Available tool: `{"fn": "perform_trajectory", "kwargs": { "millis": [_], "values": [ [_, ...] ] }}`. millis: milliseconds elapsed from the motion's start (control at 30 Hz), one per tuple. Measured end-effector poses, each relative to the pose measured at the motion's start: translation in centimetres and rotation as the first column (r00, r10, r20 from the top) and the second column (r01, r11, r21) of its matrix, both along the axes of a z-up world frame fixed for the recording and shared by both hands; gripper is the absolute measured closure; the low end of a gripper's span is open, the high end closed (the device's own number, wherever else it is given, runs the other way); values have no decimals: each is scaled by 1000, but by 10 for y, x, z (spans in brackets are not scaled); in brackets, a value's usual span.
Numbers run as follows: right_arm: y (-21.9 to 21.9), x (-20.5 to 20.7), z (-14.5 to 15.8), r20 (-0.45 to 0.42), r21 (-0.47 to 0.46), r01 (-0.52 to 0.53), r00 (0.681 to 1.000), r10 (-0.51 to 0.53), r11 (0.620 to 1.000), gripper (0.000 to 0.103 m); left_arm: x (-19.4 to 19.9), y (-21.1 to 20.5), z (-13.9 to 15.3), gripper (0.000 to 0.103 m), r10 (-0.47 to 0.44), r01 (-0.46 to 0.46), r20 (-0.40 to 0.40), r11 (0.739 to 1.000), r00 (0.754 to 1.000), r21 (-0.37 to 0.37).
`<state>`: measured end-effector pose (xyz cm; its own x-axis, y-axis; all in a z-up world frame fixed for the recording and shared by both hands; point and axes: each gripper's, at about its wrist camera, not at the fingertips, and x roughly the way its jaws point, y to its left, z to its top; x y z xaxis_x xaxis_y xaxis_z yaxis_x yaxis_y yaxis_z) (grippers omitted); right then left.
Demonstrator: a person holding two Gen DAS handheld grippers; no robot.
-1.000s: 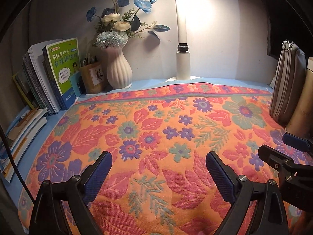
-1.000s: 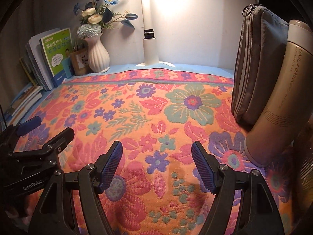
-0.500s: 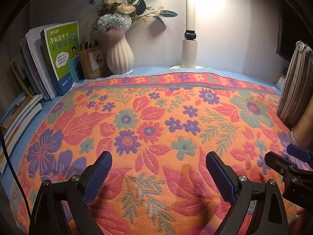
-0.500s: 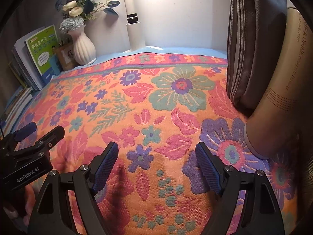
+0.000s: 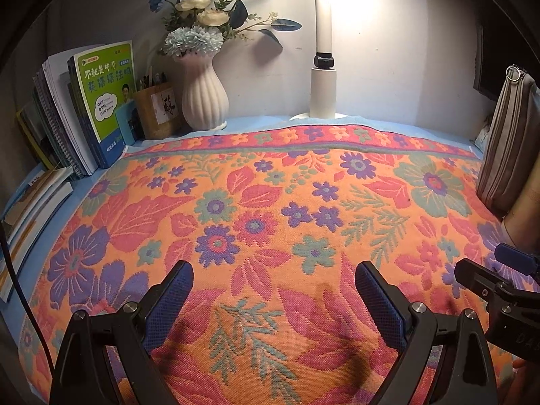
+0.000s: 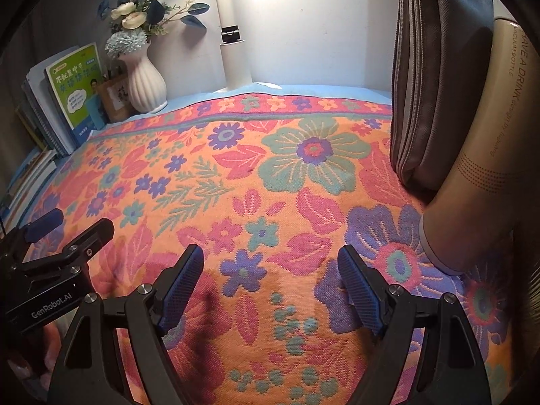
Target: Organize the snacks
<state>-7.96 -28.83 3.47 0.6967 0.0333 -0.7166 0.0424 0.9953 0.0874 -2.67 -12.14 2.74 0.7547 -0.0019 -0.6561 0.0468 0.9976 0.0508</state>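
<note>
Here, your left gripper hangs with its tongs apart over the flowered cloth, nothing between them. Books stand at ten o'clock, a vase at eleven. Your right gripper is also spread and empty; a pouch stands at two o'clock. No snacks show.

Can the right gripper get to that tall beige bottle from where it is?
Probably yes. The right gripper is open and empty, and the beige bottle stands just to its right on the flowered cloth. Nothing lies between them; only the gray pouch crowds the bottle's far side.
</note>
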Motion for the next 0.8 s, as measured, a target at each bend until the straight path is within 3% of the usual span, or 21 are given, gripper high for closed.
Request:
{"fn": "perform_trajectory", "kwargs": {
  "millis": [800],
  "values": [
    [1,1,-2,-16,-2,8,1000,-8,1000,21,1,1,-1,8,2,-2,-5,1000,1000,-14]
  ]
}}
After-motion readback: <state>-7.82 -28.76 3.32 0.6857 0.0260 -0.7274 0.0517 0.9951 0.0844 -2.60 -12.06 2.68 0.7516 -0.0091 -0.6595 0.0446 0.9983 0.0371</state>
